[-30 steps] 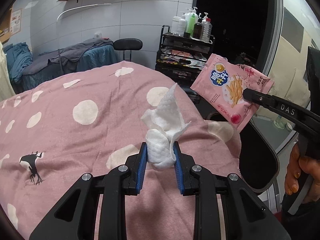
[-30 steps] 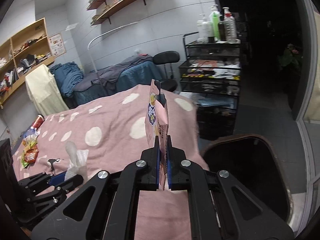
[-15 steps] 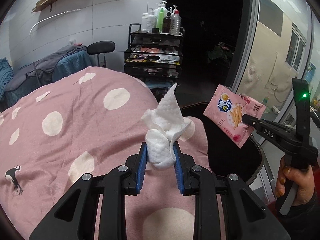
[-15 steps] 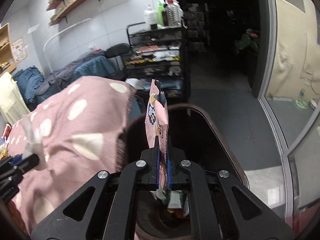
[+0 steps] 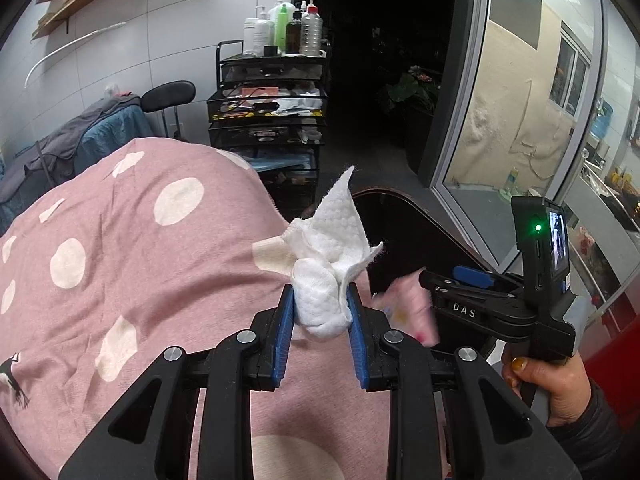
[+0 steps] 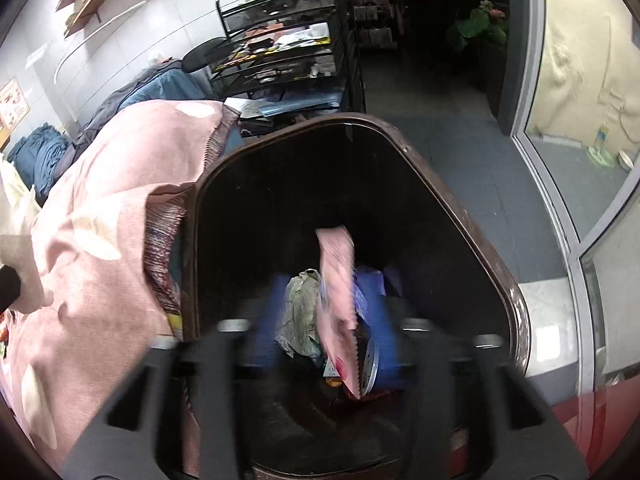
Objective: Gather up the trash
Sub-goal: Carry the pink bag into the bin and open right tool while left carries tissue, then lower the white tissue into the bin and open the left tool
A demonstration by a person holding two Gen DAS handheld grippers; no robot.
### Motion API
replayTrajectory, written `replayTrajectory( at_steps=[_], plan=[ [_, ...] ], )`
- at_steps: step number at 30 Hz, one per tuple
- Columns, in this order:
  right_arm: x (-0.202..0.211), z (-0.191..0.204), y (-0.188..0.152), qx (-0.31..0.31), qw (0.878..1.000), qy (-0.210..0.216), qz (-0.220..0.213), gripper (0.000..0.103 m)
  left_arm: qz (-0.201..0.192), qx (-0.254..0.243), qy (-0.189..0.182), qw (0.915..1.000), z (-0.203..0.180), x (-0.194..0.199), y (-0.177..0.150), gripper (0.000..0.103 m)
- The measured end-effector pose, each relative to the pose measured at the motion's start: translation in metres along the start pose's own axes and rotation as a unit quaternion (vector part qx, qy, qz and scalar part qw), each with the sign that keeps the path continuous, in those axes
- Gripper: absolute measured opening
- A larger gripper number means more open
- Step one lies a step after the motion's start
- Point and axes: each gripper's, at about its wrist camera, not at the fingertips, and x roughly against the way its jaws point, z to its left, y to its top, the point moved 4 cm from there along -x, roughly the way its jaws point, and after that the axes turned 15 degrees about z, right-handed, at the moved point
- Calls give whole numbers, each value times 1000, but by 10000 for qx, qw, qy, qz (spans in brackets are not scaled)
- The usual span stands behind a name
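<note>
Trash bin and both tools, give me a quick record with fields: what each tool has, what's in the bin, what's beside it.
left tool: shut on crumpled white tissue, above the pink spotted blanket
right tool: jaws opening, over the bin mouth
pink snack packet: blurred, between the parted pads, pads not pressing on it
trash bin: dark brown, open, some trash already at the bottom
beside bin: blanket edge on one side, grey floor on the other

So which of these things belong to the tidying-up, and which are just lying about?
Job: crumpled white tissue in left gripper; pink snack packet between right gripper's opening jaws; dark brown bin.
Lying about: pink spotted blanket, black wire trolley, bottles.
</note>
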Motion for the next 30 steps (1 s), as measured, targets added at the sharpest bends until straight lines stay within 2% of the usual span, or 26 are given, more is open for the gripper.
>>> replayTrajectory(
  at_steps=[8,17,30],
  plan=[
    [18,-18,-5,-385,9985,-120,-375,71,132,-187,-120,9997,-20,-12,7,26],
    [45,-42,7,-877,9922,-359,-807,76,486,-431,-351,9973,-52,-42,20,26],
    [61,-73,12,-1196,9865,-595,-942,82,932,-759,-369,9921,-84,-78,31,28]
  ],
)
